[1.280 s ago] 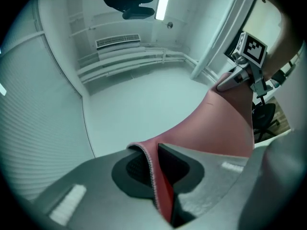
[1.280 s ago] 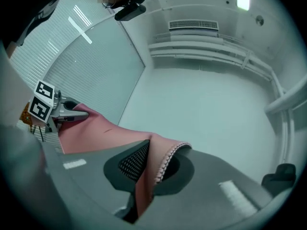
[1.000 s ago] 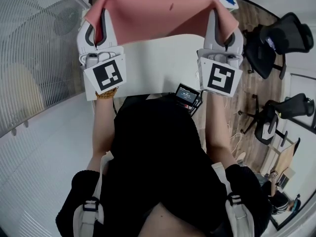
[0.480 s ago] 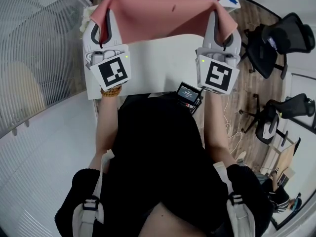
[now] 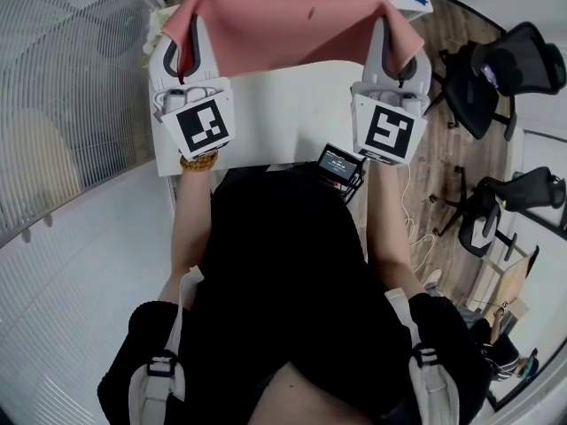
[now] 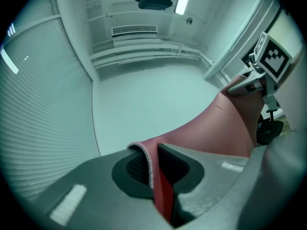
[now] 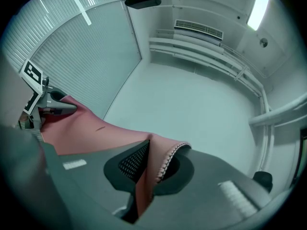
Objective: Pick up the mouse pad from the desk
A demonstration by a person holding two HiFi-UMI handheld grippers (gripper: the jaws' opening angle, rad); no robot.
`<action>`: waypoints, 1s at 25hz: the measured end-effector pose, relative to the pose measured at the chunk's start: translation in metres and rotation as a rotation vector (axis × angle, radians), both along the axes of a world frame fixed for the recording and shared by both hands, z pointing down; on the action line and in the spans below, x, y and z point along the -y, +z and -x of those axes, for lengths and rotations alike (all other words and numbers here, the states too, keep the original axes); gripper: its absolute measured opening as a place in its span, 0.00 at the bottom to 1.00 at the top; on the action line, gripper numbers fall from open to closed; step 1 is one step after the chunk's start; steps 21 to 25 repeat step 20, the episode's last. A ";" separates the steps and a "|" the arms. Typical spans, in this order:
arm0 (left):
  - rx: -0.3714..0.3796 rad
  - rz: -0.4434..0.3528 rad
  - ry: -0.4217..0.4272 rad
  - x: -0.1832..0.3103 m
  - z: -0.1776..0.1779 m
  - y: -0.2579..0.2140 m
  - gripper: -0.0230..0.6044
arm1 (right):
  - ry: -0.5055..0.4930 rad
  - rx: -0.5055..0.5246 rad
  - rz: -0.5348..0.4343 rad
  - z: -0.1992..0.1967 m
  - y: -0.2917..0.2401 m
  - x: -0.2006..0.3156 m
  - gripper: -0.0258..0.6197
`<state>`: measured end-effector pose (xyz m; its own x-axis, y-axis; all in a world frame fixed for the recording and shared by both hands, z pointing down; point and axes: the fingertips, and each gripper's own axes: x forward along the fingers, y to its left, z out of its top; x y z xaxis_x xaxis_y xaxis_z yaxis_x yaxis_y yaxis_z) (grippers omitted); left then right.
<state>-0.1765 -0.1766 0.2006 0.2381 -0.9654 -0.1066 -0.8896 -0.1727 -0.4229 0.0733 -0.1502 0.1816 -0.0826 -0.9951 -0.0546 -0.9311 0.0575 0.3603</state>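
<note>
- Left gripper point(image 5: 183, 53): I find its jaws clamped on the left end of the soft pink mouse pad point(image 5: 283, 20), with the stitched edge pinched between them.
- Mouse pad: it is held clear above the white desk point(image 5: 283, 113) and spans both grippers. Its long axis runs left to right across my front, and its broad face is turned up toward the head camera.
- Right gripper point(image 5: 396, 47): its jaws are clamped on the right end likewise.
- Recommendation: I would raise both grippers level and together, at constant spacing, so neither end slips.
</note>
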 end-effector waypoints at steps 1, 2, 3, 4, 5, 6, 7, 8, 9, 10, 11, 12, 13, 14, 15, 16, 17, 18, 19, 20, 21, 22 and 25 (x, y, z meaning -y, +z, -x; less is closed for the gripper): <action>0.002 0.001 0.000 0.000 0.000 0.000 0.09 | 0.000 0.004 -0.004 0.000 -0.001 0.000 0.10; 0.002 0.001 0.000 0.000 0.000 0.000 0.09 | 0.001 0.003 -0.002 0.000 0.000 0.000 0.10; 0.001 0.002 0.000 -0.001 0.000 0.000 0.09 | 0.001 -0.005 0.007 0.000 0.001 0.000 0.10; 0.000 0.002 0.000 -0.001 0.001 0.001 0.09 | 0.002 -0.018 0.020 0.000 0.003 -0.001 0.10; 0.000 0.001 0.000 -0.002 0.002 0.002 0.09 | 0.002 -0.028 0.029 0.001 0.005 -0.002 0.10; 0.001 0.001 0.000 -0.003 0.004 0.003 0.09 | 0.001 -0.034 0.034 0.002 0.007 -0.003 0.10; 0.002 0.003 -0.001 -0.003 0.005 0.004 0.09 | 0.001 -0.037 0.035 0.004 0.007 -0.004 0.10; 0.004 0.004 0.000 -0.004 0.006 0.005 0.09 | 0.001 -0.039 0.035 0.005 0.008 -0.005 0.10; 0.007 0.005 0.000 -0.004 0.006 0.005 0.09 | 0.001 -0.039 0.035 0.005 0.008 -0.005 0.10; 0.011 0.007 0.001 -0.003 0.006 0.005 0.09 | 0.001 -0.039 0.037 0.005 0.009 -0.004 0.10; 0.014 0.008 0.002 -0.003 0.005 0.005 0.09 | 0.002 -0.039 0.039 0.004 0.008 -0.004 0.10; 0.016 0.009 0.002 -0.002 0.004 0.004 0.09 | 0.001 -0.038 0.041 0.002 0.008 -0.003 0.10; 0.017 0.009 0.002 -0.001 0.003 0.003 0.09 | 0.001 -0.039 0.043 0.001 0.007 -0.002 0.10; 0.017 0.009 0.003 -0.001 0.002 0.003 0.09 | 0.001 -0.040 0.043 0.000 0.007 -0.002 0.10; 0.018 0.009 0.003 -0.001 0.002 0.003 0.09 | 0.001 -0.042 0.043 0.001 0.007 -0.002 0.10; 0.020 0.008 0.003 -0.002 0.004 0.004 0.09 | 0.000 -0.043 0.040 0.002 0.008 -0.003 0.10; 0.020 0.008 0.004 -0.003 0.006 0.005 0.09 | -0.001 -0.042 0.035 0.005 0.008 -0.003 0.10; 0.019 0.008 0.004 -0.004 0.008 0.007 0.09 | -0.003 -0.036 0.025 0.007 0.008 -0.003 0.10; 0.018 0.008 0.005 -0.004 0.010 0.008 0.09 | -0.006 -0.028 0.015 0.009 0.008 -0.004 0.10; 0.017 0.008 0.005 -0.005 0.011 0.009 0.09 | -0.008 -0.021 0.004 0.012 0.008 -0.004 0.10; 0.017 0.008 0.005 -0.005 0.011 0.009 0.09 | -0.008 -0.021 0.004 0.012 0.008 -0.004 0.10; 0.017 0.008 0.005 -0.005 0.011 0.009 0.09 | -0.008 -0.021 0.004 0.012 0.008 -0.004 0.10; 0.017 0.008 0.005 -0.005 0.011 0.009 0.09 | -0.008 -0.021 0.004 0.012 0.008 -0.004 0.10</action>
